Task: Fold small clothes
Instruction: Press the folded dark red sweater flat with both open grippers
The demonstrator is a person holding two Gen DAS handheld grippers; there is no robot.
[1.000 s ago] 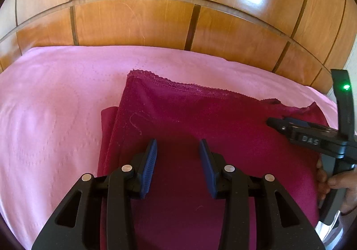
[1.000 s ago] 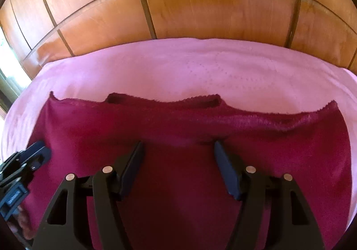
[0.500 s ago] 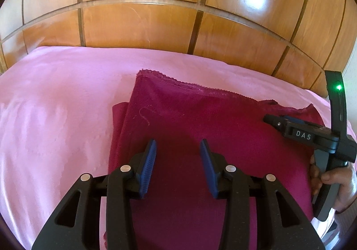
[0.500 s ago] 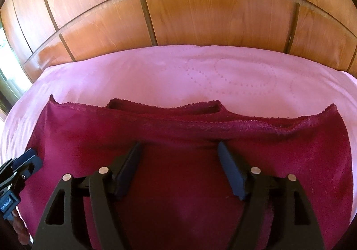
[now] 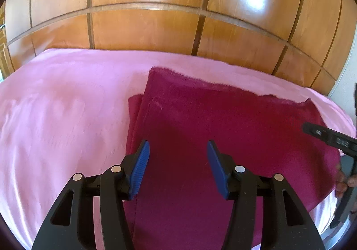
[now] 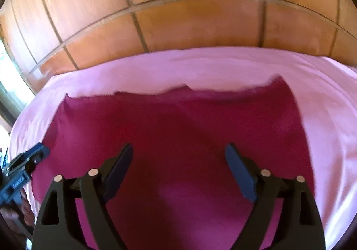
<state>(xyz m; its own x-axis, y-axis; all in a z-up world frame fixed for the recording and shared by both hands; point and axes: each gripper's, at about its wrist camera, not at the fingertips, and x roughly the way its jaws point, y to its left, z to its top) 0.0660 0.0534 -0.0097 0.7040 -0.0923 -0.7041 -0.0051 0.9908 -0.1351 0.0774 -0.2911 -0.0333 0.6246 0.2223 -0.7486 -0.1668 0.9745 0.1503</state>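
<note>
A dark red garment (image 5: pixel 223 120) lies folded flat on the pink bedcover (image 5: pixel 62 120), with a lower layer peeking out along its left side. My left gripper (image 5: pixel 177 149) hovers over its near left part, jaws opening, nothing between the blue pads. In the right wrist view the same garment (image 6: pixel 178 120) fills the middle, and my right gripper (image 6: pixel 179 151) hangs above it with its jaws opening wide and empty. The right gripper shows at the right edge of the left wrist view (image 5: pixel 328 136); the left gripper shows at the left edge of the right wrist view (image 6: pixel 24 167).
A glossy wooden panelled headboard (image 5: pixel 156 27) rises right behind the bed. The pink bedcover (image 6: pixel 200 67) spreads beyond the garment on the left and far sides. A hand (image 5: pixel 343 183) holds the right gripper's handle at the bed's right edge.
Both grippers have pulled back from the garment and their jaws have spread wider. The right one has shifted most; its view now blurs. The garment stays flat.
</note>
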